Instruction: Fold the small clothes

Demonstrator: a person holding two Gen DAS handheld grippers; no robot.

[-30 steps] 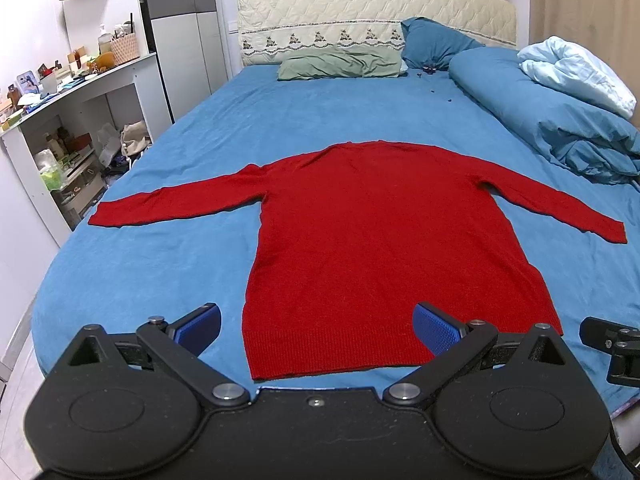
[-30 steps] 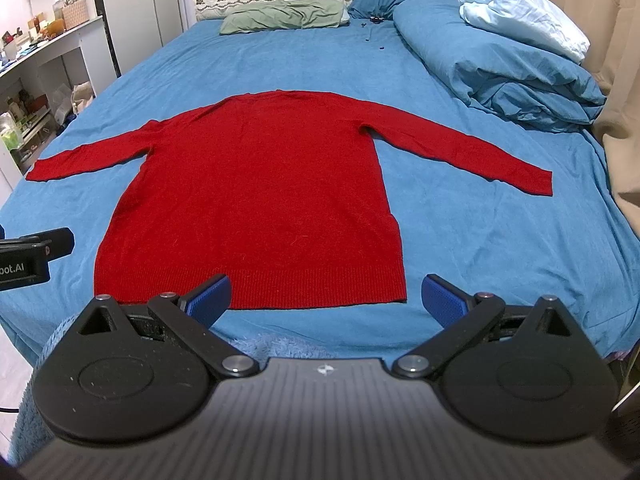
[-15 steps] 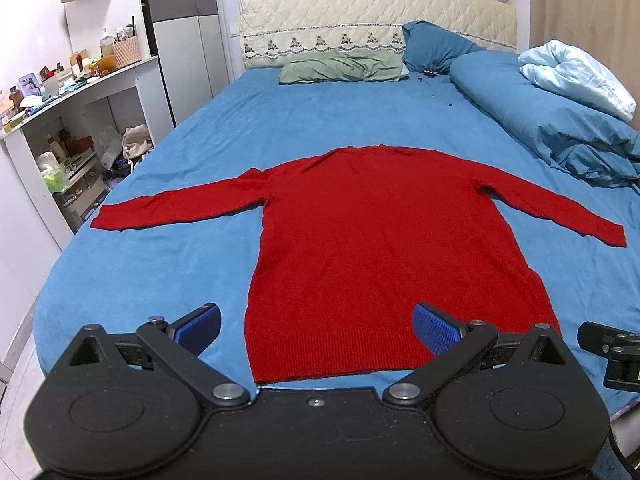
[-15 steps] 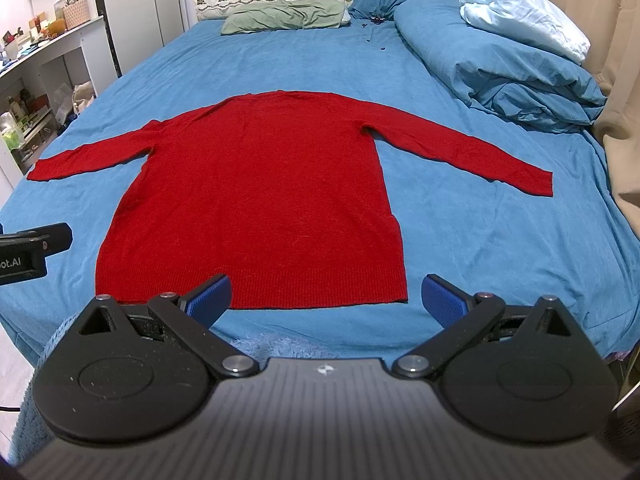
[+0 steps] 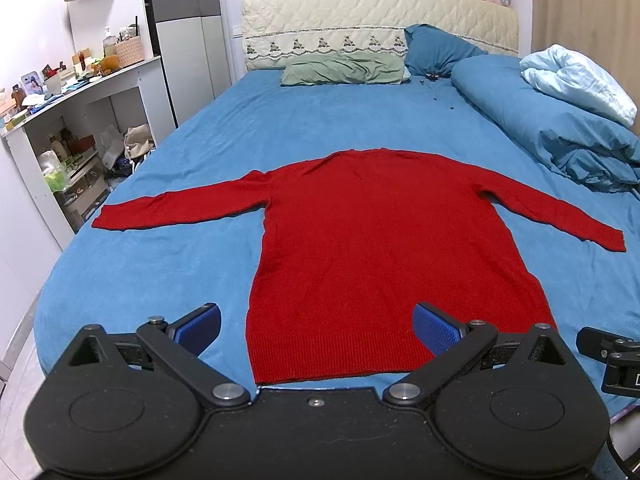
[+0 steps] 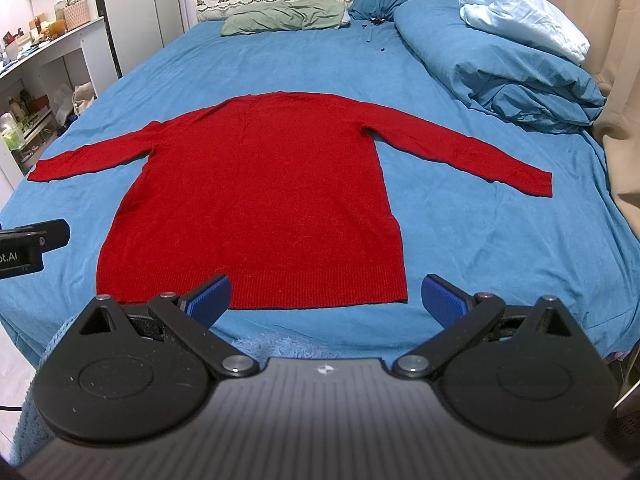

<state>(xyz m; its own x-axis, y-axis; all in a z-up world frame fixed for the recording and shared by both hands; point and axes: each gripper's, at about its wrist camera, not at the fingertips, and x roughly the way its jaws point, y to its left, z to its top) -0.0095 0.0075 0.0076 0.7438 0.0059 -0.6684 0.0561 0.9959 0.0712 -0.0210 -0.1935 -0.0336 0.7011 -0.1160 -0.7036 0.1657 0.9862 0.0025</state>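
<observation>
A red long-sleeved sweater (image 5: 384, 240) lies flat on the blue bed (image 5: 168, 264), hem toward me, both sleeves spread out sideways. It also shows in the right wrist view (image 6: 264, 196). My left gripper (image 5: 316, 330) is open and empty, held above the hem's left half. My right gripper (image 6: 326, 298) is open and empty, held above the hem's right corner. Each gripper's edge shows in the other's view.
A rolled blue duvet (image 5: 560, 136) with a pale blue blanket (image 5: 580, 80) lies along the bed's right side. A green pillow (image 5: 344, 70) and a blue pillow (image 5: 436, 50) lie at the headboard. A cluttered white desk (image 5: 80, 92) stands at the left.
The left gripper has tilted up slightly, so the sweater sits a little lower in its view. The right gripper has barely moved. Both stay open.
</observation>
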